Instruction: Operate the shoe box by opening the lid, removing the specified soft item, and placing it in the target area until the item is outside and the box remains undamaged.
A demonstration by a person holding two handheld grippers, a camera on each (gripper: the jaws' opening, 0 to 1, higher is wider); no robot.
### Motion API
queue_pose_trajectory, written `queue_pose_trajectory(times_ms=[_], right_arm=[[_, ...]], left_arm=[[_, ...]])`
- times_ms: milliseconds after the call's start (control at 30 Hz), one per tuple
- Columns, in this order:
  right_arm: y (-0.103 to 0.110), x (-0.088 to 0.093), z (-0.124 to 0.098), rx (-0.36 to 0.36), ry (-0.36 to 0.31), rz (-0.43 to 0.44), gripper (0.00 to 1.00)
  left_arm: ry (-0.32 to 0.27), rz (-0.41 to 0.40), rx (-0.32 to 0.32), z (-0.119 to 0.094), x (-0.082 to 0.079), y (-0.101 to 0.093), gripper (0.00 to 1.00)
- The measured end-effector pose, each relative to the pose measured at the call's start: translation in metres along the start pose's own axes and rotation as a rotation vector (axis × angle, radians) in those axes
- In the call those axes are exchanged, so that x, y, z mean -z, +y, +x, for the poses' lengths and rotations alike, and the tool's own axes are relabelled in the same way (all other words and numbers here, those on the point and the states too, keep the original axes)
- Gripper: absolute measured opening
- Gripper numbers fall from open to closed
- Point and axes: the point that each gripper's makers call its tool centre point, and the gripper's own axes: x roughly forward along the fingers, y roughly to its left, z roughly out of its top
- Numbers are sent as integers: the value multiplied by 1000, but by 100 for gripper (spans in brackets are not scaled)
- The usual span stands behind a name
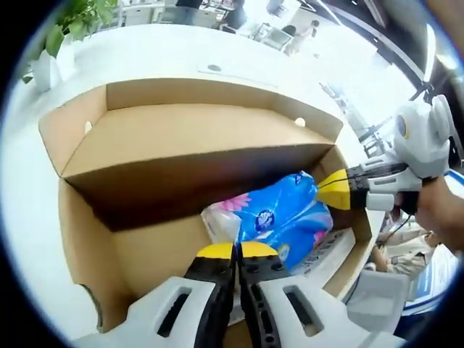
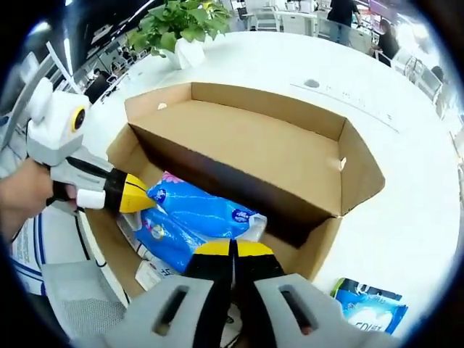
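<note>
An open brown cardboard shoe box [image 1: 87, 239] [image 2: 362, 181] sits on a white table, its lid [image 1: 188, 141] [image 2: 246, 138] standing up. Inside lies a soft blue tissue pack [image 1: 290, 217] [image 2: 199, 210] with a pink flower print. My left gripper [image 1: 236, 250] [image 2: 147, 197] is shut, its yellow tips pinching the pack's flower end. My right gripper [image 2: 233, 249] [image 1: 320, 190] is shut too, its tips on the pack's opposite end. A person's hand holds each gripper.
White printed paper [image 1: 330, 250] lies in the box under the pack. A potted plant [image 1: 43, 61] [image 2: 185, 32] stands on the table beyond the box. Another blue pack [image 2: 366, 304] lies on the table [image 2: 406, 217] outside the box. Chairs and people are far off.
</note>
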Motion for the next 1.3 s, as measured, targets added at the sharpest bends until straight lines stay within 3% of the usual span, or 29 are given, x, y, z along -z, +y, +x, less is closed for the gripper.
queue_pose_trajectory(times_ms=[600,1300], right_arm=[[12,-22,-37,-18,-78,11,0],[17,-26,-84,-11,-154,13,0]], left_arm=[[-44,36,3,-39,-17,-19,0],[-93,95,6,-75,-24,-55,0]])
